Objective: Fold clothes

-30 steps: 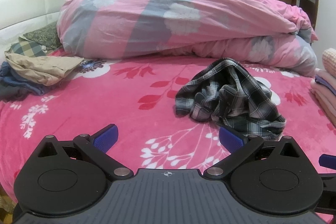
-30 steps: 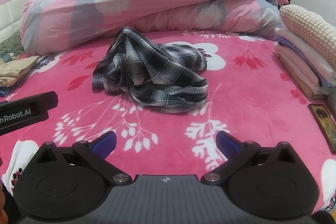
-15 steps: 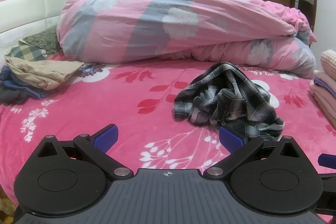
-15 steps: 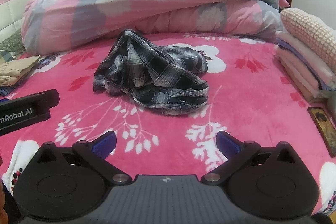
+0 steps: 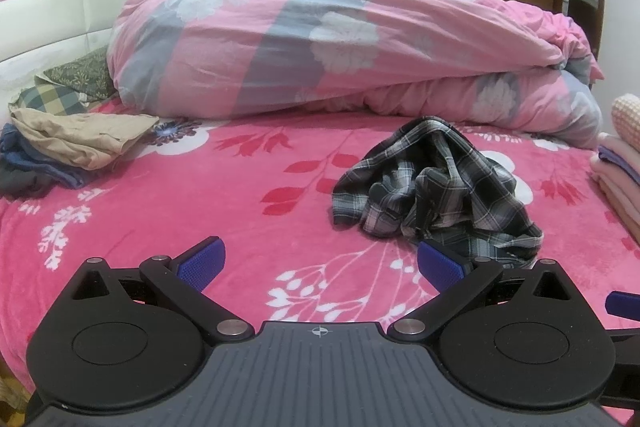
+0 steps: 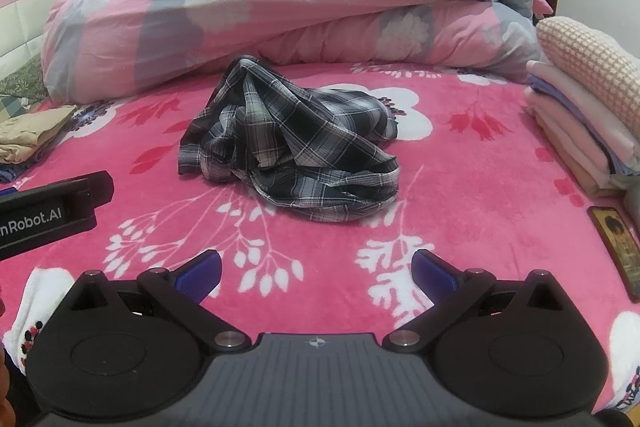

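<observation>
shirt: we see plaid shirt (image 6: pixel 288 143) crumpled on pink bedspread (image 6: pixel 460 187)
tongs: left gripper (image 5: pixel 320 263), right gripper (image 6: pixel 316 269) both released; empty

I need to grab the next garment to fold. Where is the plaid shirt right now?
The plaid shirt lies crumpled mid-bed on the pink floral blanket, in front of the rolled duvet; the folded stack is to its right.

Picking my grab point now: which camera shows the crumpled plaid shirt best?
The right wrist view: the plaid shirt lies centred and whole, hems visible. In the left wrist view it sits off right, its near edge hidden behind a fingertip of the open left claw.
</observation>
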The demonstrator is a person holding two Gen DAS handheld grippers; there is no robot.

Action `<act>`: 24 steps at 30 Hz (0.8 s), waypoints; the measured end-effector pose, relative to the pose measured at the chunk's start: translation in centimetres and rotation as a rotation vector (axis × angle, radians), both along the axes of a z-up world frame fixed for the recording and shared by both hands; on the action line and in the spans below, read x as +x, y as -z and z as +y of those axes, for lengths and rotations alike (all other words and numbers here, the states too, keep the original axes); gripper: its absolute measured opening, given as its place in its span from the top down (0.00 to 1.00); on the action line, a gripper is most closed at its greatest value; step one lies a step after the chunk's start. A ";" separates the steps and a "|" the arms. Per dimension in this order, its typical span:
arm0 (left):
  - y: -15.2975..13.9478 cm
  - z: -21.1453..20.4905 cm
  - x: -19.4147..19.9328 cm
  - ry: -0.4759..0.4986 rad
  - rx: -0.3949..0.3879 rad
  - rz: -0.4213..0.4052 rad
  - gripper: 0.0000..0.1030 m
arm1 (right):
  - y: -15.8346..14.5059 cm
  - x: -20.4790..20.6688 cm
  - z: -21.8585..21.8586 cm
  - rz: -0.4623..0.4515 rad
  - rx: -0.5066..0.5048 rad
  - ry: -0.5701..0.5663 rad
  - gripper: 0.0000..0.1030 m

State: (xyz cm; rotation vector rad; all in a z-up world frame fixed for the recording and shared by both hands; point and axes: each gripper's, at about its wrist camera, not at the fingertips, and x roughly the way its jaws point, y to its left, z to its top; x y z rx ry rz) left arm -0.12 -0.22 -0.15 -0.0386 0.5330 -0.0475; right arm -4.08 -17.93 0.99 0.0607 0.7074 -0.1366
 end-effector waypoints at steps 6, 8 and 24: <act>0.0 0.1 0.1 -0.002 -0.001 0.004 0.00 | 0.0 0.1 0.0 0.000 -0.002 -0.001 0.00; 0.1 0.2 0.1 -0.004 -0.001 0.006 0.00 | 0.0 0.1 0.1 0.001 -0.002 -0.001 0.00; 0.6 0.7 0.7 -0.012 -0.024 0.019 0.00 | 0.3 0.4 0.2 0.002 -0.003 0.003 0.00</act>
